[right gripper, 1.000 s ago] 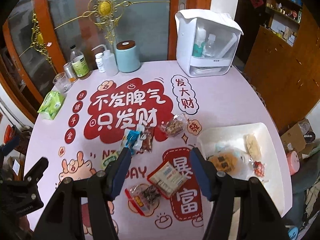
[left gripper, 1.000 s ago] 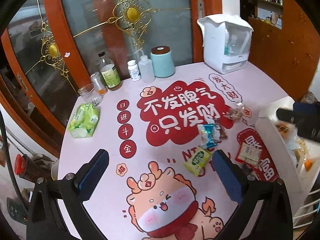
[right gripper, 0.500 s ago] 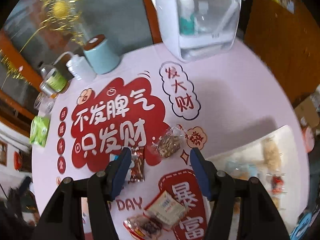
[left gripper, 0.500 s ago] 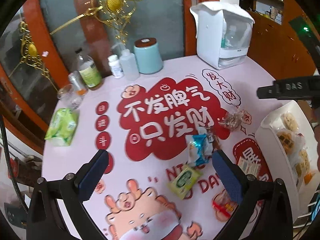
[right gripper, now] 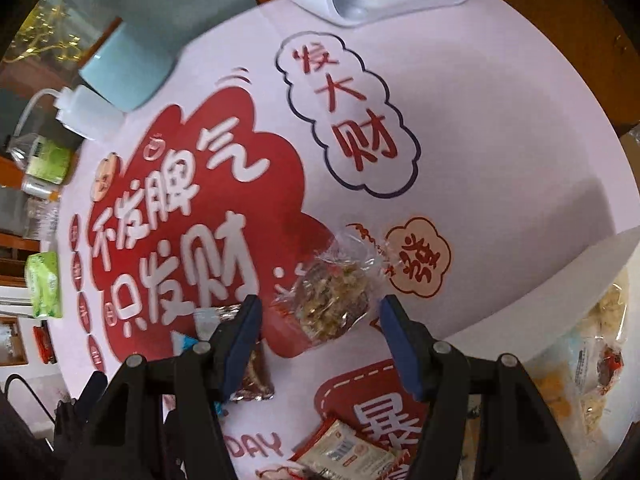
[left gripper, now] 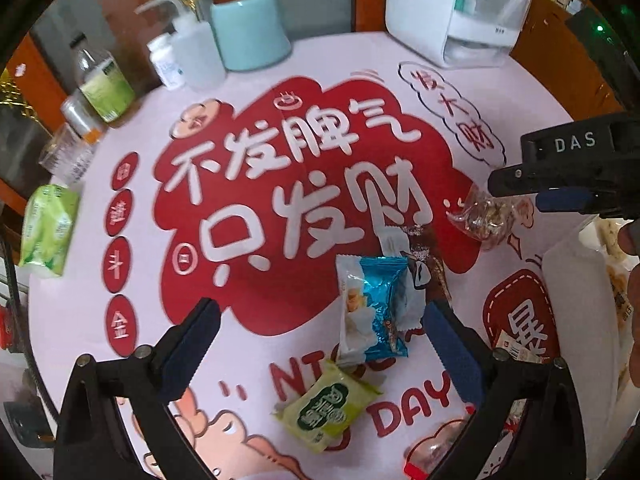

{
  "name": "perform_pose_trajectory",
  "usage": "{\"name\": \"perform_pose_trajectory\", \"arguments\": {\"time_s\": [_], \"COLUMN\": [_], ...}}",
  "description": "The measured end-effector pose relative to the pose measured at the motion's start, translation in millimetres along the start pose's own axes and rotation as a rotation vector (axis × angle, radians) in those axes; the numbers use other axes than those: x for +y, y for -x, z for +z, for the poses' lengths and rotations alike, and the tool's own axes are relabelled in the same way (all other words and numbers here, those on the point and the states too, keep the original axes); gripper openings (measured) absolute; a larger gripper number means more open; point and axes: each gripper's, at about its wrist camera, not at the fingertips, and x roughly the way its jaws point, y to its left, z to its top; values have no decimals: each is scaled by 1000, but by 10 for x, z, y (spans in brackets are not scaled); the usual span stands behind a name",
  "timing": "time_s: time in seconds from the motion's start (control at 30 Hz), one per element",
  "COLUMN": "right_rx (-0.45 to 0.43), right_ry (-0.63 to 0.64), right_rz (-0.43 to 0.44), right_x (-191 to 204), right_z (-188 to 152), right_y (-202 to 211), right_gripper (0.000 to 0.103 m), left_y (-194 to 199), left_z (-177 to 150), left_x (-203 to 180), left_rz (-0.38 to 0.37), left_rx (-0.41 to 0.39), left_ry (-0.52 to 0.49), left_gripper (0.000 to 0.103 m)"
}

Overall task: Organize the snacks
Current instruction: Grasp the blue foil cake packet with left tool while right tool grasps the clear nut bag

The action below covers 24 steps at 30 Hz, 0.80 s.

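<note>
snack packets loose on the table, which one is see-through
The clear cellophane packet of nut brittle, lying by the white tray between the right tool's open fingers. The blue packet and green packet are opaque.

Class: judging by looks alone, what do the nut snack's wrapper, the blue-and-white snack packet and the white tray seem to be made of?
Nut snack's wrapper: clear crinkly plastic film; the contents show through.
Blue-and-white snack packet: glossy printed film, possibly foil-lined; it glints and has crimped ends.
White tray: smooth and matte, probably plastic, though ceramic cannot be ruled out.
</note>
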Motion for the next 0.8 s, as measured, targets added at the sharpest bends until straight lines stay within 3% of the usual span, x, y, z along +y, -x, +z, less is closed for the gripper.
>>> {"name": "perform_pose_trajectory", "arguments": {"time_s": [0.37, 0.53, 0.6, 0.67, 0.8], "right_rx": [69, 35, 21, 5, -15], "right_ry": [16, 74, 106, 140, 157], "right_rz": [-3, -44, -63, -87, -88], "right_x": [63, 157, 192, 233, 337], "right_z": [68, 80, 72, 67, 30], "right_y": [-435, -454, -461, -465, -505], "right_gripper": [63, 61, 59, 51, 48], "left_y": [-309, -358, -385, -422, -542], "left_z": [39, 27, 28, 22, -1], "left_x": [75, 77, 58, 36, 13], "left_rz": [-54, -81, -80, -71, -52], "left_rx": [66, 81, 90, 101, 146], "left_ry": [23, 20, 12, 2, 1], "left_gripper": [95, 95, 95, 94, 77]}}
